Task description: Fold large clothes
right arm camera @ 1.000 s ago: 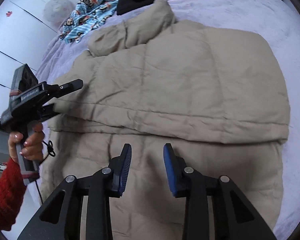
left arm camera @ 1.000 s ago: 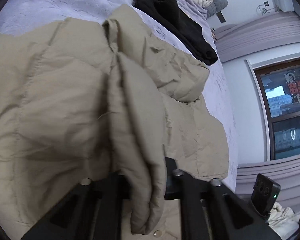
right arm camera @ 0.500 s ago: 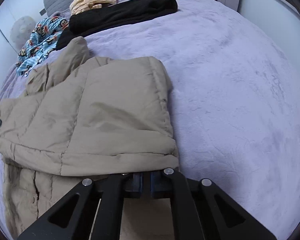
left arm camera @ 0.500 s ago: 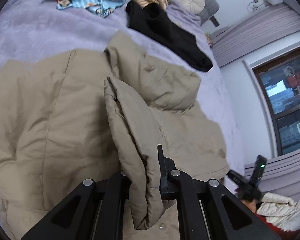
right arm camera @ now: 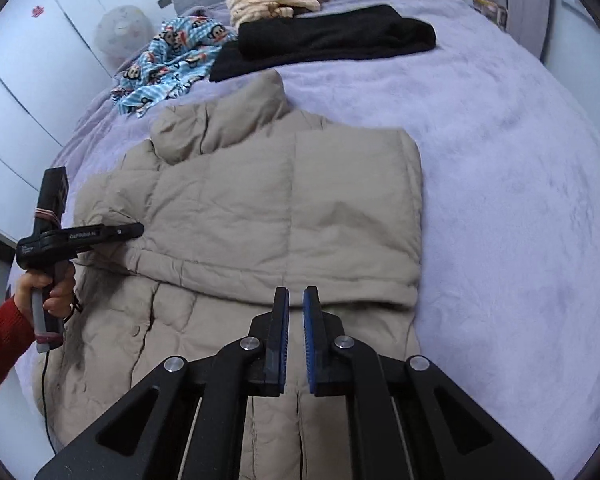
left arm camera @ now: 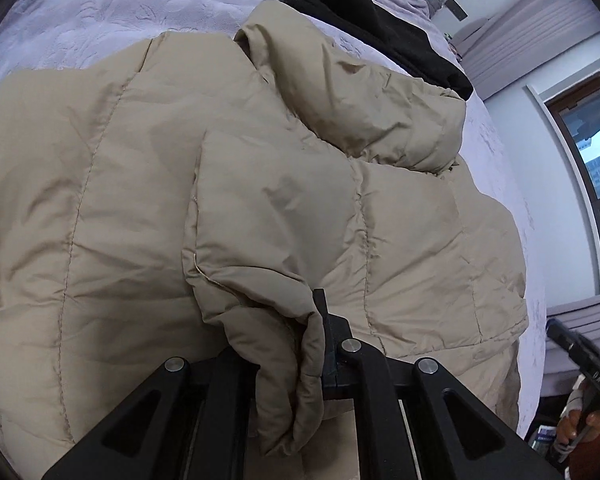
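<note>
Small white lettering that looks like "GenRobot.ai" runs along the flat side of the black plastic left gripper [right arm camera: 100, 233] in the right wrist view, with a smaller white label behind it too tiny to read, and no other text is legible.

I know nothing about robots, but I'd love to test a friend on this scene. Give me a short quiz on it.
1. True or false: the left gripper is clamped on a fold of the beige puffer jacket.
2. What lies on the bed just beyond the jacket's collar? A) a black garment B) a red towel C) a pair of shoes
3. Fill in: the bedspread under the jacket is ___ in colour.

Key: 1 true; 2 A; 3 purple (lilac).
</note>
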The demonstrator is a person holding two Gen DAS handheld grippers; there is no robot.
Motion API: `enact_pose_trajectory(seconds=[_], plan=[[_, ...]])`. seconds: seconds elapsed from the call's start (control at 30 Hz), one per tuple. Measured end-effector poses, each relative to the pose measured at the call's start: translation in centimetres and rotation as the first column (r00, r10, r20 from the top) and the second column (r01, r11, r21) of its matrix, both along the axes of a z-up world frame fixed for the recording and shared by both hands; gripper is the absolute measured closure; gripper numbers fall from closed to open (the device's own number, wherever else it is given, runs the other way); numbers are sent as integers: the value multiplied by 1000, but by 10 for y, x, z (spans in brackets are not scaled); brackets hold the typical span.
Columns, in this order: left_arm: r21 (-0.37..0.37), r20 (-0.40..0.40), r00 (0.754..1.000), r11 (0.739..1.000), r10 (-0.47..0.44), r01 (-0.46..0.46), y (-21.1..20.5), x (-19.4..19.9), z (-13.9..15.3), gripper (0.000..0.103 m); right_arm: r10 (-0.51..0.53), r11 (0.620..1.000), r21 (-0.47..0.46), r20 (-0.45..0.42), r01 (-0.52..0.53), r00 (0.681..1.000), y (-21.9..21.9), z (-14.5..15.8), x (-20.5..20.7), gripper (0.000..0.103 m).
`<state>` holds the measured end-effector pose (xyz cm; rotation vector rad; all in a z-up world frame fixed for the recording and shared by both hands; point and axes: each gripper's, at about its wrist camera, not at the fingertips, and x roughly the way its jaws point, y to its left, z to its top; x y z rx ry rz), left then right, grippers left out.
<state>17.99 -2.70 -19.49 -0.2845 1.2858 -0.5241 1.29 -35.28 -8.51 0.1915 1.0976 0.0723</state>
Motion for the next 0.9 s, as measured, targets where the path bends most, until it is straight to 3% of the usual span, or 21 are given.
enact_pose_trajectory(seconds=[0.1, 0.17, 0.23, 0.3, 0.37, 0.47, 0.53, 0.63, 0.7, 0.8, 0.87, 0.9], plan=[[28, 9, 1000, 1000, -4, 4, -4, -1, 0, 93, 2, 1000, 28, 19, -3, 1000, -7, -4, 37, 95], [37, 13, 1000, 999, -10, 10, -6, -1, 0, 93, 12, 999, 30, -10, -12, 1000, -15, -24, 68, 95], [33, 11, 1000, 999, -16, 16, -4, 0, 0, 93, -14, 999, -40, -59, 12, 998, -27, -52, 92, 95], [35, -10, 1000, 999, -18, 18, -4, 4, 2, 88, -81, 997, 5, -76, 82, 994, -47, -73, 102, 96], [106, 6, 1000, 994, -15, 14, 6, 4, 17, 85, -153, 983, 86, -80, 160, 985, -63, -80, 98, 96], [218, 115, 991, 972, 65, -89, 34, -1, 49, 85, -153, 985, 69, -68, 158, 986, -58, -78, 91, 95], [209, 157, 983, 970, 90, -122, 45, -2, 68, 85, -129, 991, 21, -67, 131, 989, -49, -75, 90, 95], [144, 176, 982, 986, 60, -86, 33, 2, 84, 85, -131, 991, 9, -49, 131, 990, -42, -64, 93, 94], [144, 185, 983, 989, 10, -38, 12, 3, 79, 85, -115, 993, 13, -16, 116, 993, -35, -52, 95, 94], [268, 183, 982, 963, -37, -13, -17, 7, 45, 85, -87, 996, -30, 13, 88, 996, -28, -42, 98, 91], [285, 156, 987, 958, -31, -15, -17, 9, 15, 85, -102, 992, -72, -13, 100, 995, -35, -50, 97, 71], [264, 164, 986, 964, -30, -14, -14, 7, 8, 85, -117, 990, -77, -30, 114, 993, -41, -58, 95, 71]])
